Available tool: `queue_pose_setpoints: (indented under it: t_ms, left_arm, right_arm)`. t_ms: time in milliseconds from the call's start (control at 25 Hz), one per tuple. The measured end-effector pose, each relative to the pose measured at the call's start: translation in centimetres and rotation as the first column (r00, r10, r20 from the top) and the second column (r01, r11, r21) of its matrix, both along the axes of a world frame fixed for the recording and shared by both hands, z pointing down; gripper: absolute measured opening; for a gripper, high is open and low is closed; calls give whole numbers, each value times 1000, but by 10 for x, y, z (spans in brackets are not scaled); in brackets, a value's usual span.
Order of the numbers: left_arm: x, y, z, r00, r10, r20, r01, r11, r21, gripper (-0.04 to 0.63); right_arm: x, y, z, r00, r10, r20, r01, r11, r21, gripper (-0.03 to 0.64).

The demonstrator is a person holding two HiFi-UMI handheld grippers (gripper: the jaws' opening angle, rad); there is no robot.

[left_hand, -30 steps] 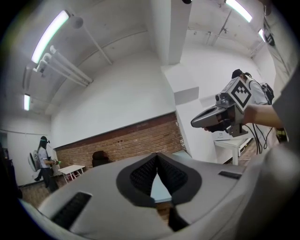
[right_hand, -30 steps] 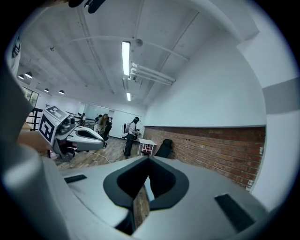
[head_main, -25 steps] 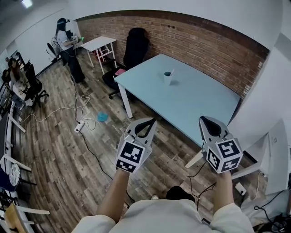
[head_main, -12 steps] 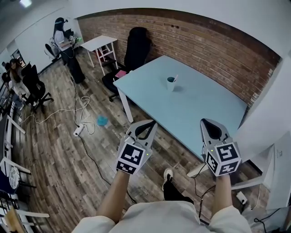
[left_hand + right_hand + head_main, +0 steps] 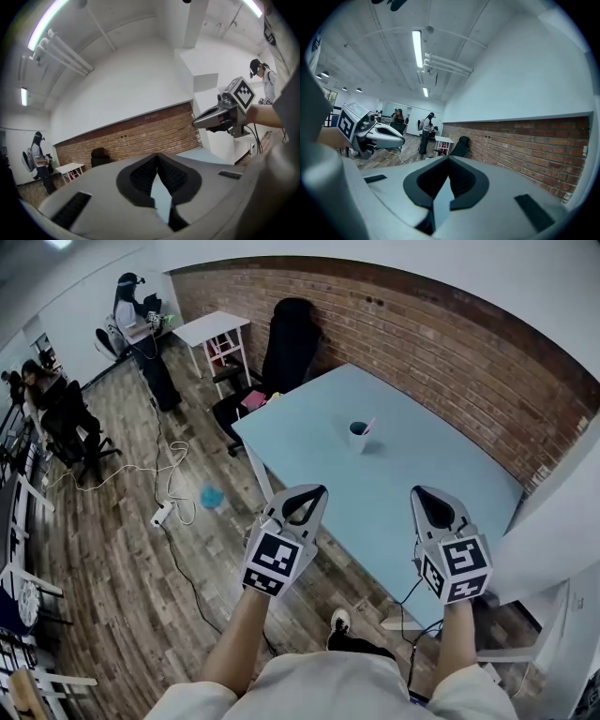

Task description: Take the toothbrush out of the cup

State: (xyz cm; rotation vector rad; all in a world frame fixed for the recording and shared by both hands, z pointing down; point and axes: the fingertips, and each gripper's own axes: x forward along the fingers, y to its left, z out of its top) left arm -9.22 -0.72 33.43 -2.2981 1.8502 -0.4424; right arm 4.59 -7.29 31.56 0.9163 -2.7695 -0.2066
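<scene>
A small white cup (image 5: 357,436) stands on the light blue table (image 5: 431,474), toward its far side, with a toothbrush (image 5: 368,425) leaning out of it to the right. My left gripper (image 5: 317,490) is held in the air over the table's near left edge, shut and empty, well short of the cup. My right gripper (image 5: 419,491) hovers over the table's near part, also shut with nothing in it. In the left gripper view the left gripper's (image 5: 157,156) tips meet. In the right gripper view the right gripper's (image 5: 448,158) tips meet too. Neither gripper view shows the cup.
A black office chair (image 5: 286,343) stands at the table's far left corner by the brick wall (image 5: 450,343). A small white table (image 5: 214,329) and a standing person (image 5: 141,329) are at the back left. Cables (image 5: 169,474) lie on the wooden floor.
The table and cup have drawn closer and lower in the head view. Both grippers now reach over the table's near edge, still shut.
</scene>
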Motion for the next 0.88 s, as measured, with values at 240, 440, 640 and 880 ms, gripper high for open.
queue_pose_setpoints:
  t_ms: [240, 440, 640, 880]
  left_arm:
    - [-20, -46, -1, 1000, -31, 2, 31, 999, -10, 6]
    - [-32, -73, 3, 998, -56, 1, 56, 998, -23, 6]
    - [-45, -94, 11, 997, -80, 2, 80, 996, -40, 6]
    - [-52, -118, 12, 995, -95, -5, 95, 994, -45, 6]
  right_arm:
    - [-19, -50, -4, 1000, -23, -4, 23, 1000, 4, 11]
    - [-35, -82, 2, 999, -53, -9, 53, 998, -14, 11]
    - [-52, -105, 8, 996, -86, -15, 86, 996, -22, 11]
    - [-63, -127, 11, 994, -110, -27, 109, 994, -27, 11]
